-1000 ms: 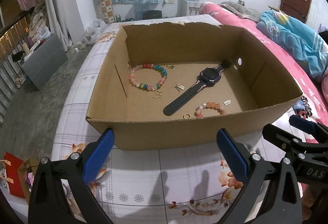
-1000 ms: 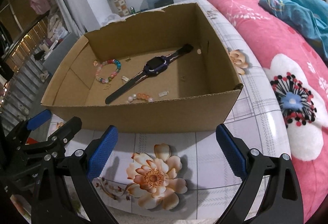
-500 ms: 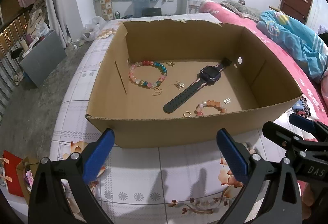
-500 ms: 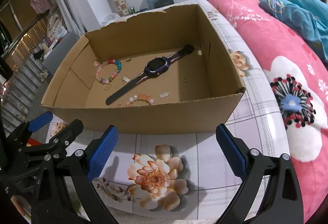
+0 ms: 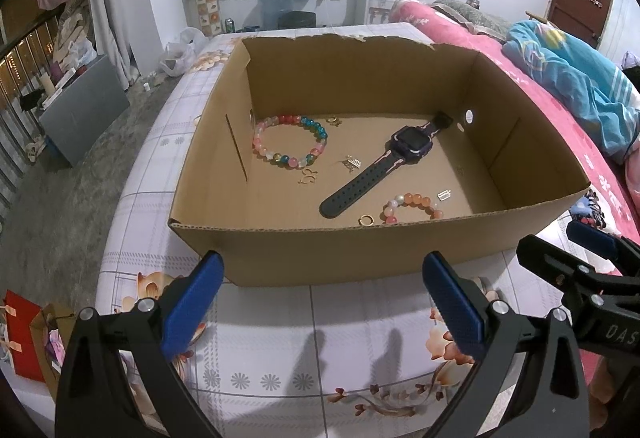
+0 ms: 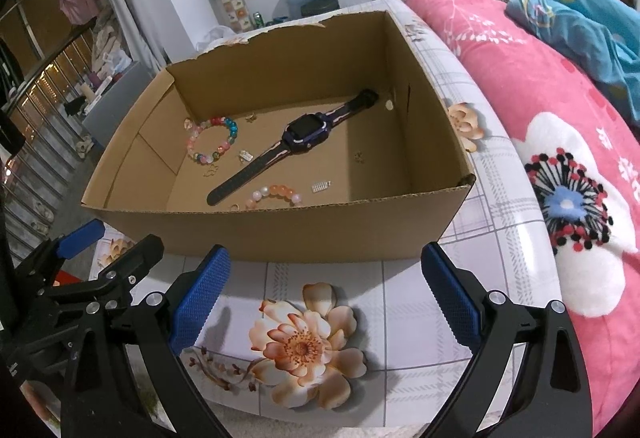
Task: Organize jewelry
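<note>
white walls and a pink bed (image 6: 500, 69) frame our floral-clothed bench (image 5: 320, 338), where an open cardboard box (image 5: 320, 250) sits. we hold our left tongs (image 5: 320, 302) and right tongs (image 6: 324, 290) gaping wide and empty, both just short of the box's near wall. on the box floor lie a dark watch (image 5: 384, 165) set diagonally, a multicoloured bracelet (image 5: 290, 141) to its left, a peach bracelet (image 5: 412, 203) near the front wall, a gold ring (image 5: 366, 220) just beside it, and small gold charms (image 5: 308, 177) scattered between.
</note>
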`<action>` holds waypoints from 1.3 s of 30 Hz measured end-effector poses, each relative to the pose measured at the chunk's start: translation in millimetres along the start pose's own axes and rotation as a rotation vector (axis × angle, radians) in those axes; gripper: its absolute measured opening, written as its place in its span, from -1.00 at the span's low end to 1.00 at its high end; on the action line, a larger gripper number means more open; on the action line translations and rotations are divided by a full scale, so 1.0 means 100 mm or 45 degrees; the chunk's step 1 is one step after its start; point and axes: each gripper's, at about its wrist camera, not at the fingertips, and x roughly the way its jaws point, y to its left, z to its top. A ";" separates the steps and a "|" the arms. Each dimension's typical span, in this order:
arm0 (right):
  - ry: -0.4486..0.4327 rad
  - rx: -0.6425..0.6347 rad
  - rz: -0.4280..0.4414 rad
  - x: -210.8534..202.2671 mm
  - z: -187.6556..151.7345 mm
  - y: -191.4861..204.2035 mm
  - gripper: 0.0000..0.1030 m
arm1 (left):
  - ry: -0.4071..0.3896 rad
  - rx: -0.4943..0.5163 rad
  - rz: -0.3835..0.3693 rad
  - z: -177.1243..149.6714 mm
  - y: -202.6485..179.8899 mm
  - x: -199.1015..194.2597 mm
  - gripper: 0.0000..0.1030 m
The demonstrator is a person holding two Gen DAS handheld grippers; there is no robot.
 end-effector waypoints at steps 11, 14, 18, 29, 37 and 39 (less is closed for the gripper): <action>-0.004 -0.015 0.002 -0.02 0.02 0.01 0.79 | 0.000 -0.004 -0.002 0.00 0.01 -0.01 0.90; -0.004 -0.016 0.001 -0.02 0.02 0.01 0.79 | 0.000 -0.004 -0.001 0.00 0.01 0.00 0.90; -0.003 -0.015 0.001 -0.03 0.02 0.01 0.79 | 0.002 -0.002 -0.002 0.00 0.02 0.00 0.90; -0.002 -0.016 0.000 -0.02 0.01 0.02 0.79 | 0.001 -0.011 0.005 -0.01 0.03 -0.02 0.90; 0.000 -0.018 -0.001 -0.03 0.00 0.02 0.79 | 0.001 -0.012 0.005 -0.01 0.03 -0.02 0.90; 0.001 -0.021 -0.001 -0.02 -0.01 0.02 0.79 | 0.001 -0.011 0.006 -0.01 0.02 -0.02 0.90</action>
